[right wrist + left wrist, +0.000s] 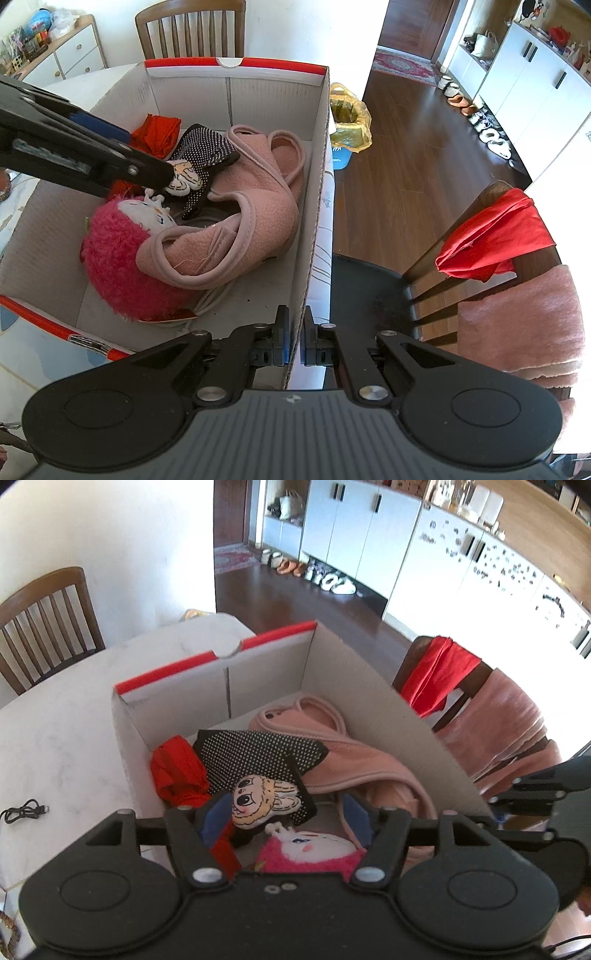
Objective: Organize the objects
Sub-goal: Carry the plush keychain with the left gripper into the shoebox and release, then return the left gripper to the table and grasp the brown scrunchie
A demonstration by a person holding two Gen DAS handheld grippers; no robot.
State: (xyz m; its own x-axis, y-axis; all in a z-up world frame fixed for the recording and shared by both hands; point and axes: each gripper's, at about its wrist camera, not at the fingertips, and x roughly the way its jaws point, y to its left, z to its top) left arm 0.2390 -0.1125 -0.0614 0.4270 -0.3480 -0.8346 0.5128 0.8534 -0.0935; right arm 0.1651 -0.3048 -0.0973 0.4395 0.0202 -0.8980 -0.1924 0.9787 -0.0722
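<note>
The cardboard box [314, 221], white inside with a red-trimmed rim, stands on the marble-look table [55, 716] and holds every item gathered so far; the right gripper [294, 341] is clamped on the box's near side wall, one pad inside and one outside, judged to be steadying it.

Contents, largest first: a pink fleece garment [255, 218] across the middle and far right; a pink plush toy [114, 266] with a white face at the near end, partly under the fleece; a black dotted sock [255, 753] carrying a small cartoon-face patch [258, 801], lying over the fleece; a red cloth [177, 771] bunched in the far left corner.

The left gripper [282, 819] hangs over the patch end of the sock with its fingers apart; nothing is pressed between the pads; the sock appears to lie free in the box.

Step in hand, by judgement: release of the sock into the box. The next move calls for lifting the left gripper clear of the rim and locating a further item; candidates in view are a black cable [24, 810] on the table and a red cloth [495, 236] draped on a chair back.

Writing: none legible; marks on the box's outer flap are too small to read; no brand seen.
</note>
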